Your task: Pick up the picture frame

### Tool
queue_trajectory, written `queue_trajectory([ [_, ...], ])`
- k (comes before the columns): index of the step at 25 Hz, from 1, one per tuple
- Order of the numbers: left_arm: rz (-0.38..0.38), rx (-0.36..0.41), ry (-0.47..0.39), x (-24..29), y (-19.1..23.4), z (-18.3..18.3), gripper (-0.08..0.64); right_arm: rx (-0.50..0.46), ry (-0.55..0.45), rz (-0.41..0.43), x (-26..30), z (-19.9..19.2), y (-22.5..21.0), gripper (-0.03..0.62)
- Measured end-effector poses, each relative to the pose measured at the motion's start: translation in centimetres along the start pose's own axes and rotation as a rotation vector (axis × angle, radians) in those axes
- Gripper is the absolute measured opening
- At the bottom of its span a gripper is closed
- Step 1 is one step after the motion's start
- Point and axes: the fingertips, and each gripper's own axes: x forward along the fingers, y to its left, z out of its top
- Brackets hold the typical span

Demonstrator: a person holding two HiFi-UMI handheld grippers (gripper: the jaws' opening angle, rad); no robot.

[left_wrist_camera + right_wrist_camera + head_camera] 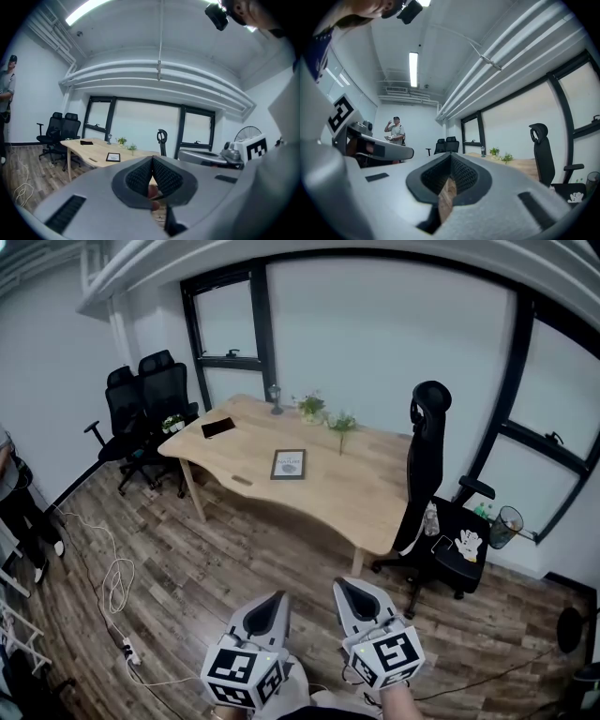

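Picture frame (288, 464) lies flat on the wooden table (356, 493); plank floor (234, 568); left gripper (277, 599) and right gripper (341, 588) both pressed together.

Bench (375, 502) near side open, both ends blocked
Open floor (281, 559) runs free up to the near edge. Right end: tall chair (427, 456) hard against it; left end: two chairs (150, 404). Beyond the frame (288, 464), plants (340, 425). A cable (117, 568) loops on the floor at left.

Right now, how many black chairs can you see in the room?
3. One office chair and a second office chair stand side by side beyond the wooden table's left end; a high-backed chair stands at its right. More may be out of view.
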Motion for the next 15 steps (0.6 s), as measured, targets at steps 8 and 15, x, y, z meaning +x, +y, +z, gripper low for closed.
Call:
queue_trajectory([
  [8,-0.016,0.001,0.008,2.6,2.7,0.6,0.005,0.015,0.005,-0.016,3.4,-0.1,-0.8,0.0],
  [15,-0.017,-0.012,-0.001,4.8,5.3,1.1,0.006,0.029,0.037,0.005,6.8,-0.9,-1.2,0.003],
])
